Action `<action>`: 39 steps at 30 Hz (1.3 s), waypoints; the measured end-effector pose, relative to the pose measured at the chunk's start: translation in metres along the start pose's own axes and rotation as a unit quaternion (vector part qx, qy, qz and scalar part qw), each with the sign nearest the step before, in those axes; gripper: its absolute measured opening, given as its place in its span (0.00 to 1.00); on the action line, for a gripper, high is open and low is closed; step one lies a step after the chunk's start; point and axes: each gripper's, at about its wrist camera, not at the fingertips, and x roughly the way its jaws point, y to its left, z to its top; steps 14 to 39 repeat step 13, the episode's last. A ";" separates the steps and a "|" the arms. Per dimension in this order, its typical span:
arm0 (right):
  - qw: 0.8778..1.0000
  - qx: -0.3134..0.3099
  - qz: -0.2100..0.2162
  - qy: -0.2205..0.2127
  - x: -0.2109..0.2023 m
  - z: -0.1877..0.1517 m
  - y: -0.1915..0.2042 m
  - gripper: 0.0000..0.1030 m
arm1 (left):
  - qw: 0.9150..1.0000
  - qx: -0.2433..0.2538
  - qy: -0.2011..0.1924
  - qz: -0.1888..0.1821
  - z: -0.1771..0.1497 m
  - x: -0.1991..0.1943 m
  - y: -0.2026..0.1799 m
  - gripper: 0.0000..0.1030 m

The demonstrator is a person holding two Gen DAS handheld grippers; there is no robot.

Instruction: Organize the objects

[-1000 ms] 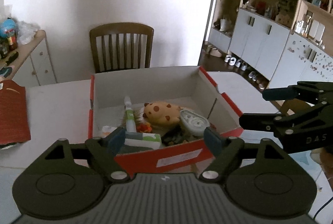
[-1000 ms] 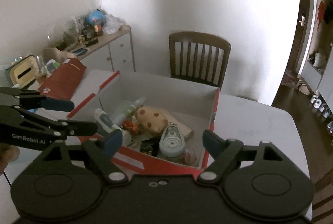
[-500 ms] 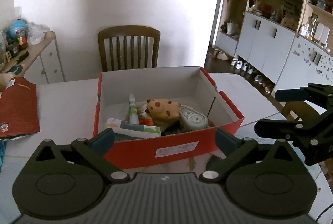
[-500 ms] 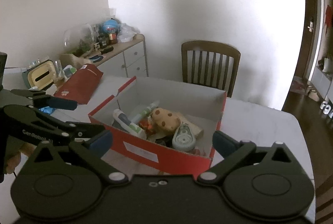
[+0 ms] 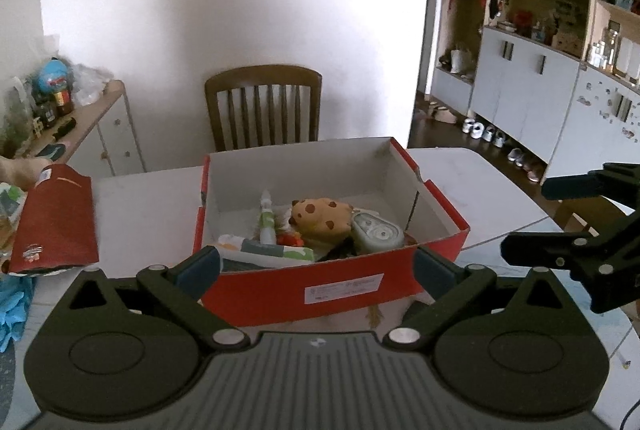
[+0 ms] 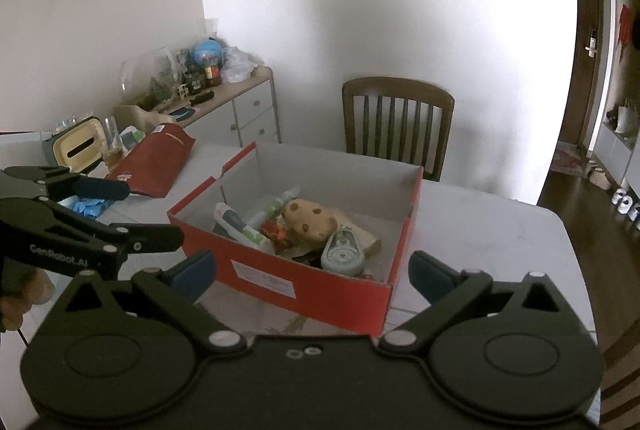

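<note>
Both sets of jaws stand wide and hold nothing: the left gripper (image 5: 316,264) and right gripper (image 6: 312,270) hang just short of the red box (image 5: 344,290), which sits on the table (image 5: 148,202) already holding a spotted plush (image 5: 320,216), tape dispenser (image 5: 376,232) and tubes. Probably next comes the red lid (image 5: 56,218) lying left; approach it squarely, avoiding the blue gloves (image 6: 90,206).
</note>
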 end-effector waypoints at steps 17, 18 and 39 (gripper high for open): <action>1.000 0.004 -0.006 0.007 -0.005 -0.011 -0.003 1.00 | 1.000 0.007 -0.007 0.004 -0.001 -0.005 -0.006 1.00; 1.000 0.004 -0.006 0.007 -0.005 -0.011 -0.003 1.00 | 1.000 0.007 -0.007 0.004 -0.001 -0.005 -0.006 1.00; 1.000 0.004 -0.006 0.007 -0.005 -0.011 -0.003 1.00 | 1.000 0.007 -0.007 0.004 -0.001 -0.005 -0.006 1.00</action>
